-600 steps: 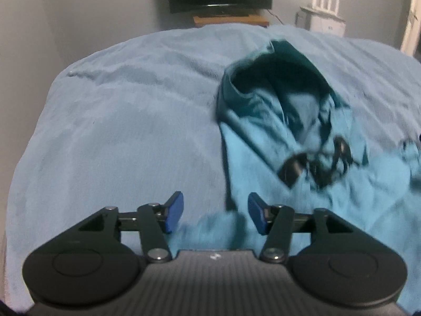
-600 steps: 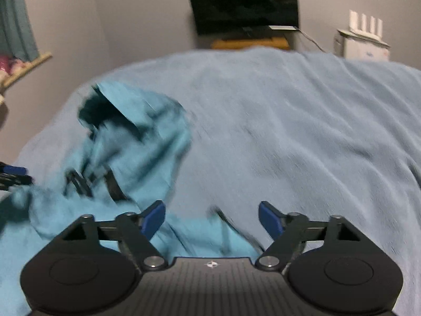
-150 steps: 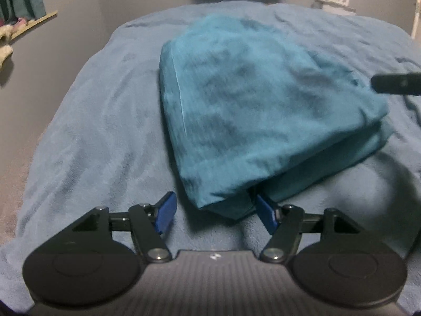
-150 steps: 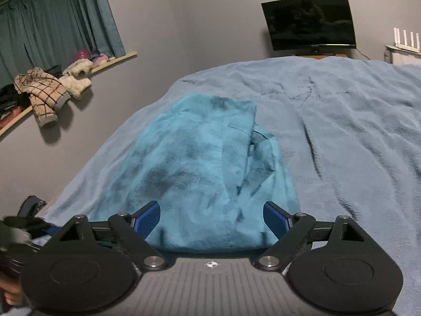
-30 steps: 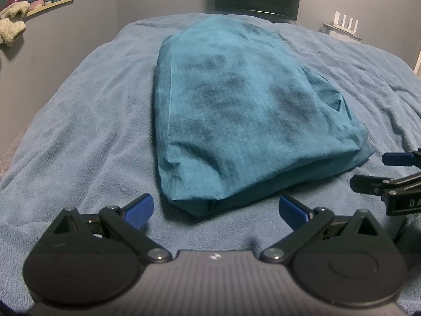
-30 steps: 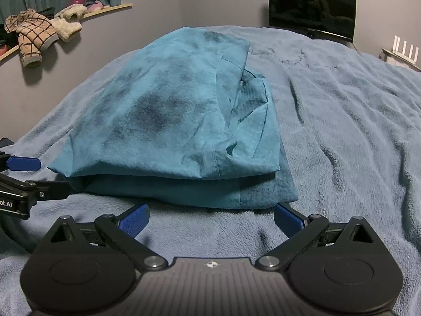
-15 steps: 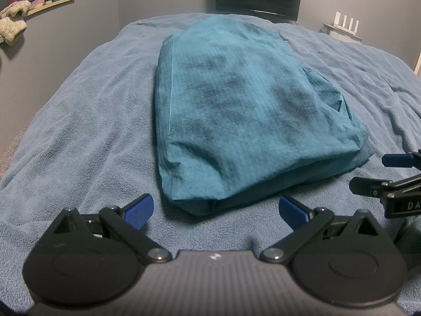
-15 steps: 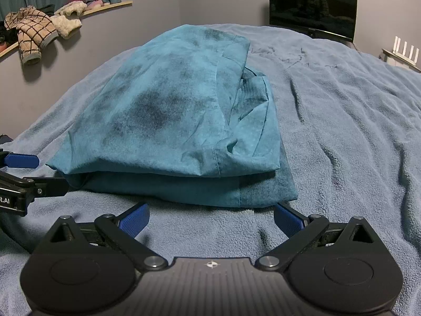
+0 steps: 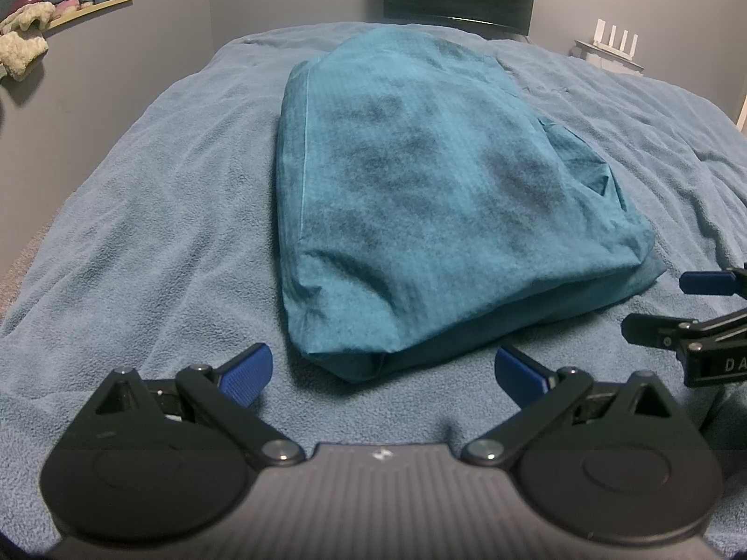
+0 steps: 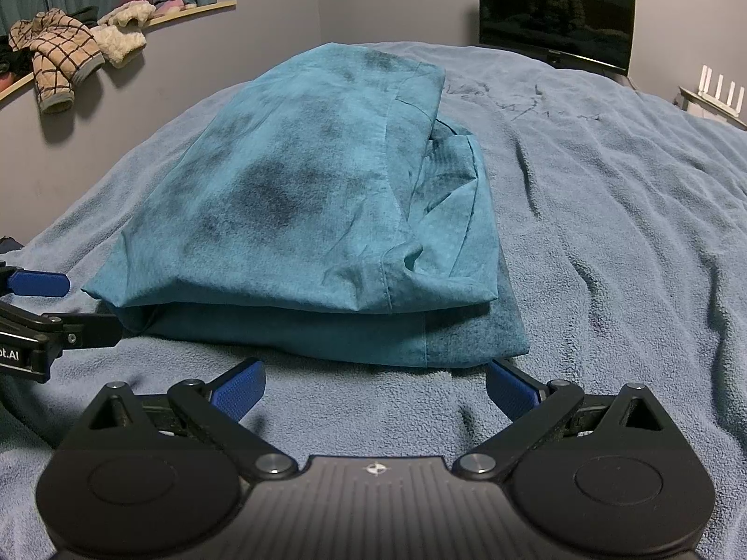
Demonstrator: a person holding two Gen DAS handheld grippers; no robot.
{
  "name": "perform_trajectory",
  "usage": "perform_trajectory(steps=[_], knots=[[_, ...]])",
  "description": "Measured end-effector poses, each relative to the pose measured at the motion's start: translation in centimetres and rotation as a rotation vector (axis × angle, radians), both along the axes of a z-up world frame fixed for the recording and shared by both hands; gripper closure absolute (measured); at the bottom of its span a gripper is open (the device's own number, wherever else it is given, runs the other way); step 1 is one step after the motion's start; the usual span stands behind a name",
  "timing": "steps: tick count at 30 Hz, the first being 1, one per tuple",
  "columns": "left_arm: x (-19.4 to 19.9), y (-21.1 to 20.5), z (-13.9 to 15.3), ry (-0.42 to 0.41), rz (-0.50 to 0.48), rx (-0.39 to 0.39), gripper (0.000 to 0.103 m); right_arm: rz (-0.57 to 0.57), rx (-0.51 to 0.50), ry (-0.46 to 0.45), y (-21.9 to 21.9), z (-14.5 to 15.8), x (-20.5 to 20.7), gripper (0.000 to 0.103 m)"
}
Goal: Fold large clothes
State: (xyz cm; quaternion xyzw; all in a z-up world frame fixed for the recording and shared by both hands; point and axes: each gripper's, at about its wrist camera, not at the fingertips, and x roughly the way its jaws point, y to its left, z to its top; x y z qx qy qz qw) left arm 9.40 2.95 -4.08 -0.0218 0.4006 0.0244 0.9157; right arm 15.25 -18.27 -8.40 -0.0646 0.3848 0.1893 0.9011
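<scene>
the folded teal garment [image 9: 434, 196] lies on the bed [image 9: 154, 214], long axis running away from both grippers, left gripper [image 9: 382, 369] and right gripper [image 10: 373, 385] gaping wide and empty just short of its near edge.

We note the folded garment [image 9: 420, 196] lying on the blanket [image 9: 154, 214]. The left gripper [image 9: 380, 375] sits before its near left corner, the right gripper [image 10: 373, 385] before its near right edge. A monitor [image 10: 555, 39] stands behind the bed.

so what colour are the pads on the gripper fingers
Blue pads on black arms; clearest in the right wrist view.
</scene>
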Motion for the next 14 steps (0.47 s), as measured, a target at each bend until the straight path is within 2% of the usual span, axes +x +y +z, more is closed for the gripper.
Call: perform_trajectory(steps=[14], knots=[[-0.29,-0.53,0.12,-0.017,-0.018,0.016,0.001,0.0,0.0,-0.001,0.03,0.02,-0.06,0.001]])
